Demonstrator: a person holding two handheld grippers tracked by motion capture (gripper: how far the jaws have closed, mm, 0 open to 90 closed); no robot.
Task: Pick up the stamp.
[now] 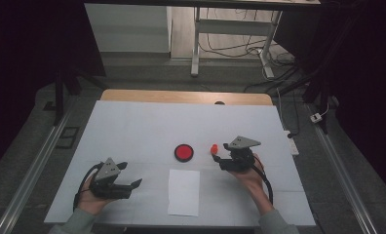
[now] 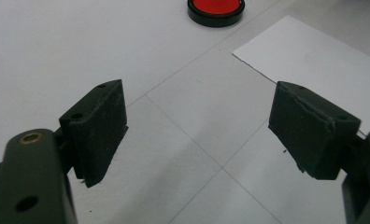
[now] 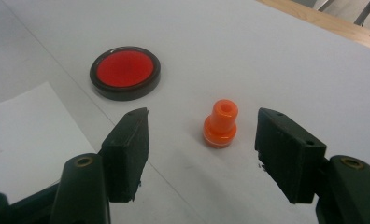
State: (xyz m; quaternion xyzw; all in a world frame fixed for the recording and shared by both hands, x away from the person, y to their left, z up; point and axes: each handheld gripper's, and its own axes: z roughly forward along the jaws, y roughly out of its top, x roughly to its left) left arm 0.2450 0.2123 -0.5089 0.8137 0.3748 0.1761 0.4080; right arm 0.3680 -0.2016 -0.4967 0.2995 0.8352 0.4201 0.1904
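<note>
Glossy orange flanged stamp (image 3: pixel 220 123) upright mid-table between spread, non-touching jaws of low, level right gripper (image 3: pixel 202 140).

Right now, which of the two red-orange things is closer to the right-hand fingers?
The small orange plastic stamp, standing upright just ahead of them; the round red ink pad in its black case lies farther off.

A red disc in a black rim (image 1: pixel 184 152) lies near a white paper sheet (image 1: pixel 183 192).

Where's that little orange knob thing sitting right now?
The orange stamp stands upright on the white table, just right of the round red ink pad in the high view, ahead of the open right gripper, untouched.
</note>
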